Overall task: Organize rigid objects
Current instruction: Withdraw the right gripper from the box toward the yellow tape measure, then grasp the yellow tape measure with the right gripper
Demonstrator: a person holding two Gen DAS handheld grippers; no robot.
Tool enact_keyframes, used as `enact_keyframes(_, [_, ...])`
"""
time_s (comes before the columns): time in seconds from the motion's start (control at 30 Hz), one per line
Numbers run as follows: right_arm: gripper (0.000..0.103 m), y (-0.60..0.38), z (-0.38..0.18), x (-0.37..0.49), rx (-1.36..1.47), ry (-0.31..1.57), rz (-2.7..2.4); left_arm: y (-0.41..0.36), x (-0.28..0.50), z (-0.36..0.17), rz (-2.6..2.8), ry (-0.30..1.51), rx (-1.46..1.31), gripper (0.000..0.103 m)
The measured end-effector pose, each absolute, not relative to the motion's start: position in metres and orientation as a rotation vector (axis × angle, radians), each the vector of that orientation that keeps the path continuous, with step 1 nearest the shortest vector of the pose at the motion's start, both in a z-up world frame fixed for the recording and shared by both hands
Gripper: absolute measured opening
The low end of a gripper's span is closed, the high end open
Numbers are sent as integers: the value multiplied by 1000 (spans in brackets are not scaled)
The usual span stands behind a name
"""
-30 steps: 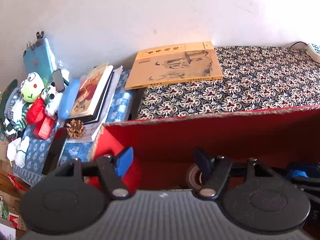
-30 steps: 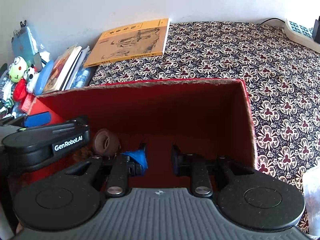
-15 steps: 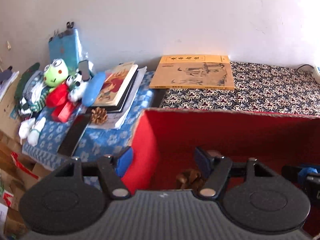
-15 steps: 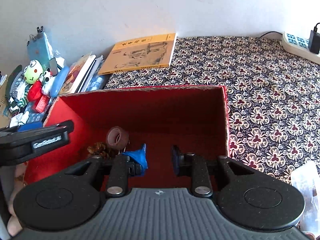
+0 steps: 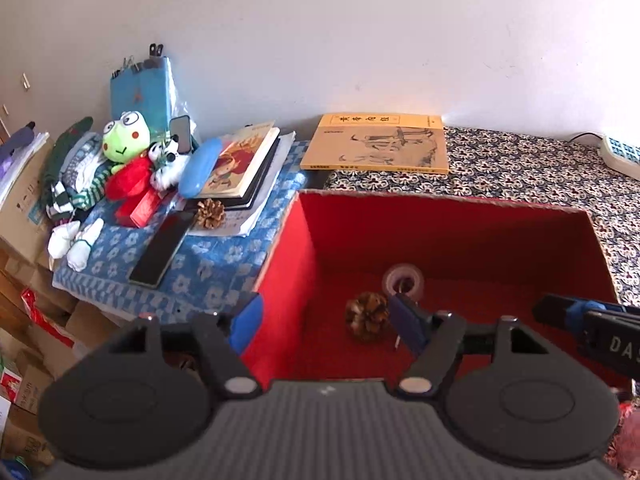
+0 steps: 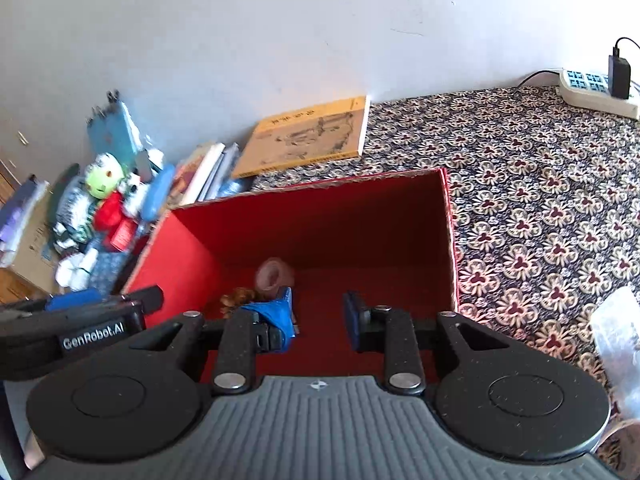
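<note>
Both tongs hang spread wide and empty over the red box (image 5: 440, 216): left tongs (image 5: 326, 320) at lower centre, right tongs (image 6: 318, 316) likewise. Inside the box, mid-frame, a pine cone (image 5: 366, 316) lies just beside a tape roll (image 5: 402, 280).

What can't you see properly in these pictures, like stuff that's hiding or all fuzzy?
- Small metal piece in the red box: left wrist view, mostly behind the left gripper finger; too small to name.
- Pine cone in the box: right wrist view, partly behind the right gripper finger.
- Plastic bag: right wrist view, cut off by the edge.
- Plush frog: right wrist view, blurred.
- Yellow book title: left wrist view, too small.
</note>
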State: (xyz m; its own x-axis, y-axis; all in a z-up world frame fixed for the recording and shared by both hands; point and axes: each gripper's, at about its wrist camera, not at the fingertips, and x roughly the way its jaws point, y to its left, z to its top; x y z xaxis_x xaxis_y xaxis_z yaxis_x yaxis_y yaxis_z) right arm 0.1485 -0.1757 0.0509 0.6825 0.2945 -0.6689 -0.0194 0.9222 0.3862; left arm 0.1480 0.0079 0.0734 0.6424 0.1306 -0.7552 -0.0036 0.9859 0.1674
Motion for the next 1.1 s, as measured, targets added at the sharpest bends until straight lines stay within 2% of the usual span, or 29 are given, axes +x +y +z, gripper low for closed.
enact_keyframes(0.47, [11, -171, 66, 110, 275, 779, 189, 14, 102, 85, 115, 868, 165, 76])
enact_keyframes(1.1, [11, -143, 52, 63, 270, 805, 253, 37, 64, 68, 139, 946, 187, 76])
